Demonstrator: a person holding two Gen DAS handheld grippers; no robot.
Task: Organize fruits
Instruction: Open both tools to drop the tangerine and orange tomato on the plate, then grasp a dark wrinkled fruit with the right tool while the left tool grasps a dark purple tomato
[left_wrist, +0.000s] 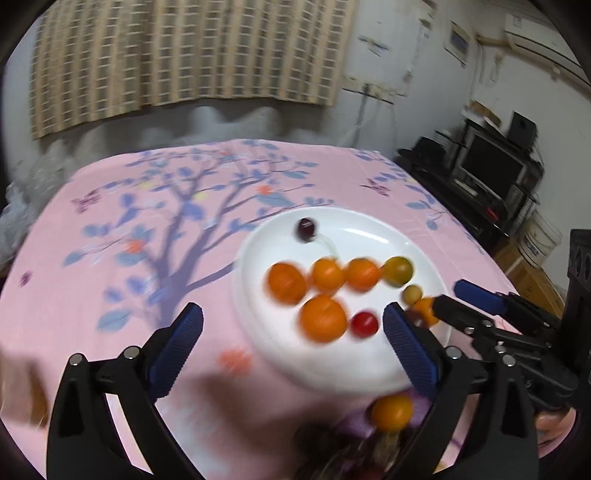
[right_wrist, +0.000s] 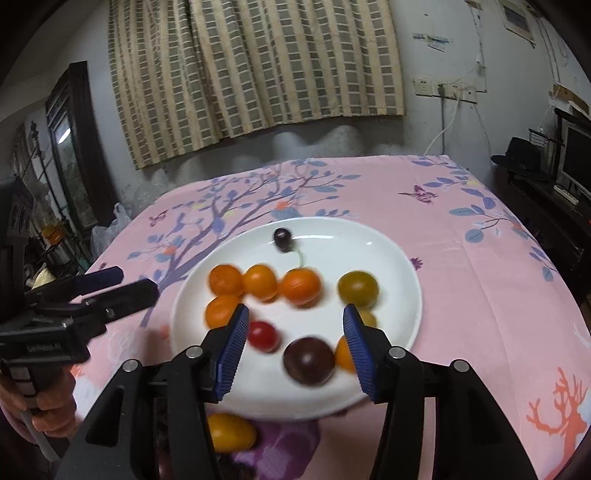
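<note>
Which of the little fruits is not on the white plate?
The yellow-orange one lying on the pink cloth just off the plate's near rim; all others sit on the plate.

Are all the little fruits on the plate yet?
Nearly. The white plate already holds most of them: orange ones, a red one, a green one, dark ones. Both tongs, left and right, are open and hold nothing. A yellow fruit still lies on the cloth beside the plate.
</note>
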